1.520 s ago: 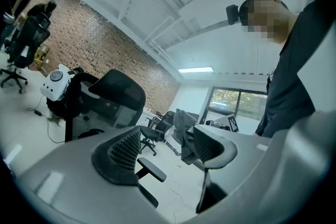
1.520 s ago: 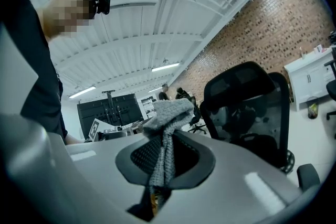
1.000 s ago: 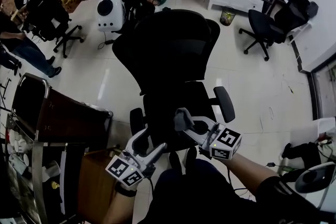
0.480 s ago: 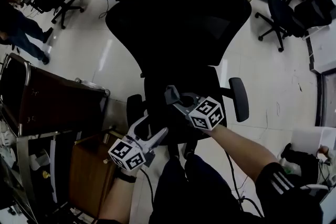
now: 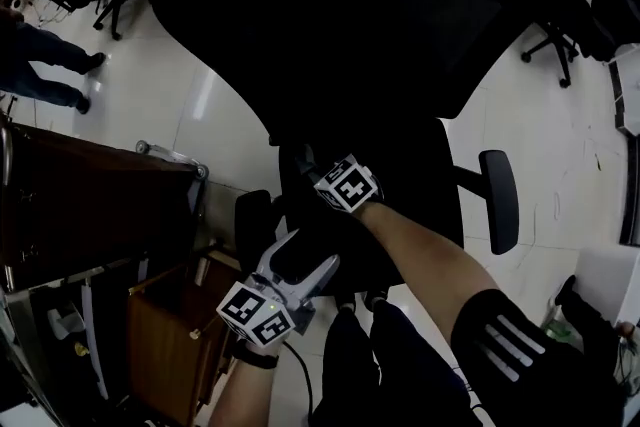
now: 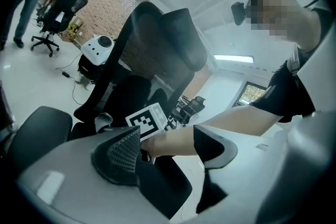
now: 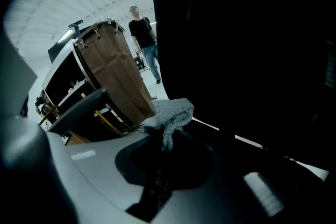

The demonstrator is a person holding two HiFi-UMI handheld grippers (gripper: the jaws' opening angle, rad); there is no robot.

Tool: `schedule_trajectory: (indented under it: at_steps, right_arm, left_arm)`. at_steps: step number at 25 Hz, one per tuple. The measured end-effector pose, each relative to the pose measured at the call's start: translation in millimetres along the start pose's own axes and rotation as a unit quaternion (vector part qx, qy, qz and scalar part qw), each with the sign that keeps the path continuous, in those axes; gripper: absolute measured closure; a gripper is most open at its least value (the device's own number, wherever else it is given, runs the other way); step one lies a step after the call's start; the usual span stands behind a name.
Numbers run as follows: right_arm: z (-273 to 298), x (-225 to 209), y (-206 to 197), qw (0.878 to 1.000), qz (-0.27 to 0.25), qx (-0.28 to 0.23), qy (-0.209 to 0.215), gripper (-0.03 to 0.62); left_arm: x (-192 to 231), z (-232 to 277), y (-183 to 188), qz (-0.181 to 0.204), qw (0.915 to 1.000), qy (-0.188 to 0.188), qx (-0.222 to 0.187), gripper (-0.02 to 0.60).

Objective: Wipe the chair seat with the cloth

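Right tool (image 7: 164, 139): jaws closed on the cloth (image 7: 170, 113).
Cloth, position in tool: gripped at the jaw tips. A bunched grey wad sticks out past the tips and folds over them.
Cloth, position in scene: at the tip of the right tool, over the left part of the chair seat (image 5: 420, 165). In the head view the cloth itself is lost in the dark.
Cloth-to-seat contact: cannot be told; the seat area is too dark.
Chair seat: black, directly below the head camera, with the tall backrest (image 5: 370, 15) beyond it.
Right tool, position: held out over the seat on an extended forearm (image 5: 420, 260), with its marker cube (image 5: 348, 185) facing up.
Left tool (image 6: 168, 149): jaws wide apart with nothing between them.
Left tool, position: low at the front left of the seat, just beside the left armrest (image 5: 253, 220) and nearer the person than the right tool.
Left tool, line of sight: looks across at the right forearm and its marker cube.
Surroundings: pale tiled floor (image 5: 170, 95). A brown bag on a metal frame (image 7: 115, 73) stands left of the chair.
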State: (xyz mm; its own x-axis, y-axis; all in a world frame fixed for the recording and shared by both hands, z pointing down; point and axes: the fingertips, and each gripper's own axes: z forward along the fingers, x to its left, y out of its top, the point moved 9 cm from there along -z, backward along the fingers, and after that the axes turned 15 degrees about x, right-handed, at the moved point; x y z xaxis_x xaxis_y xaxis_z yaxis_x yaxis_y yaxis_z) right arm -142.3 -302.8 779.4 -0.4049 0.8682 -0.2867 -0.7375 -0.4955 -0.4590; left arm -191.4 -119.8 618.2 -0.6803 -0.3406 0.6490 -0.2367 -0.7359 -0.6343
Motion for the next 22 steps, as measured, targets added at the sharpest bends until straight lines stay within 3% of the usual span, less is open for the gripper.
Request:
schedule_trajectory:
  at_steps: [4, 7, 9, 12, 16, 22]
  right_arm:
    - [48.7, 5.9, -0.3, 0.998, -0.043, 0.038, 0.002, 0.565]
    - [76.5, 7.1, -9.7, 0.990, -0.113, 0.075, -0.024, 0.565]
    - [86.0, -0.3, -16.6, 0.987, -0.131, 0.086, -0.034, 0.565]
    - [79.2, -19.3, -26.5, 0.987, -0.127, 0.093, -0.042, 0.565]
    - [51.0, -68.8, -75.5, 0.979, -0.121, 0.141, -0.089, 0.565]
    - [-29.3, -151.8, -152.8, 0.966, -0.038, 0.182, -0.178, 0.565]
  left_arm:
    - [11.2, 1.9, -7.0, -0.005, 1.0000, 0.004, -0.007, 0.241]
    - [18.2, 7.0, -15.4, -0.008, 0.9999, 0.001, -0.005, 0.241]
    - [22.3, 12.3, -20.1, -0.007, 1.0000, 0.000, -0.002, 0.241]
    - [23.5, 19.8, -22.2, -0.002, 1.0000, -0.002, 0.004, 0.241]
    - [15.5, 28.9, -17.8, 0.009, 0.9999, -0.008, 0.011, 0.241]
    - [6.2, 39.0, -13.1, 0.021, 0.9994, -0.021, 0.020, 0.241]
